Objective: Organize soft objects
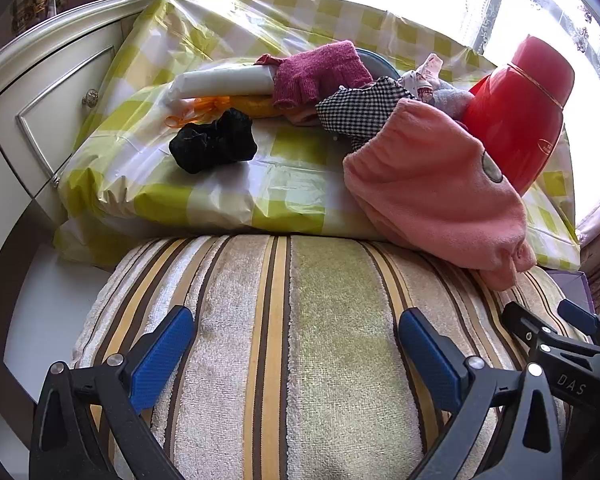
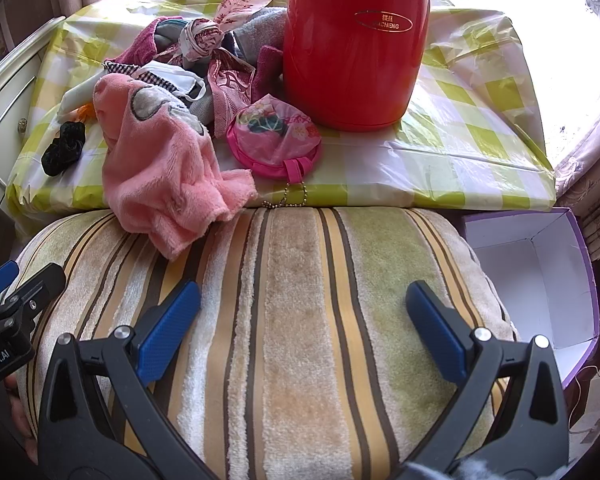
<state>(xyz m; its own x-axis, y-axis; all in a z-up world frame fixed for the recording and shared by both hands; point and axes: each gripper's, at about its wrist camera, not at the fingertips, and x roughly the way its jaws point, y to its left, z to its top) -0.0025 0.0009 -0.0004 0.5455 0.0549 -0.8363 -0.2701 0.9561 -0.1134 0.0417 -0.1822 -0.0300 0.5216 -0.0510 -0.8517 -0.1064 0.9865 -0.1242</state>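
Both tools spread wide, left tool [image 1: 296, 336] and right tool [image 2: 302, 306] over striped towel [image 2: 292, 320], pink fleece cloth [image 2: 160, 176] draping off bench [image 2: 460, 148], red flask [image 2: 352, 44] behind, open box [image 2: 540, 280] at right.

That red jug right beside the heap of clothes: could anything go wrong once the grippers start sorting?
Possibly. The red jug stands against the clothes pile, so tugging a piece might tip it. The pink fleece already hangs over the table edge onto the striped cushion and could slide off. The pink pouch has a bead chain that might snag. Both the left gripper and right gripper are open and empty.
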